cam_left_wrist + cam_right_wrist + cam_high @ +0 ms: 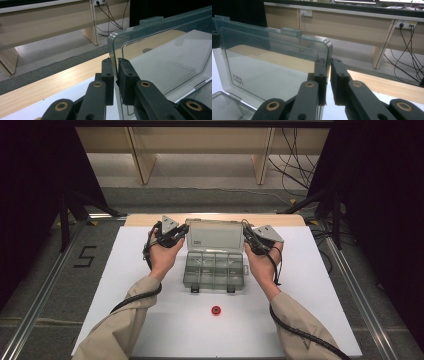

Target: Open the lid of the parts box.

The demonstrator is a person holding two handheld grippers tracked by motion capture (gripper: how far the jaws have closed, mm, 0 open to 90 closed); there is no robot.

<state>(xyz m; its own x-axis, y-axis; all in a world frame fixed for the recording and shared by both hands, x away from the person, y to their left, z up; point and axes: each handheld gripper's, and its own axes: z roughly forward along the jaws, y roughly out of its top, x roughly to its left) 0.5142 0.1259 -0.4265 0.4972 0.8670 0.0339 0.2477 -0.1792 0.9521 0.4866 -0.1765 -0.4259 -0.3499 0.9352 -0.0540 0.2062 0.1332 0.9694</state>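
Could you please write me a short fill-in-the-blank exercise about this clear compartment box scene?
1. The left gripper and right gripper each pinch a side edge of the box's ____.
2. The lid of the clear box stands ____.
3. The small round thing on the white table is ____ in colour.

Missing words: lid; open; red

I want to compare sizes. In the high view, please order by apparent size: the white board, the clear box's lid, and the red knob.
1. White board, by far the largest.
2. Lid, raised open, each end clamped by a gripper, left and right.
3. Red knob, smallest, though nearest the camera.
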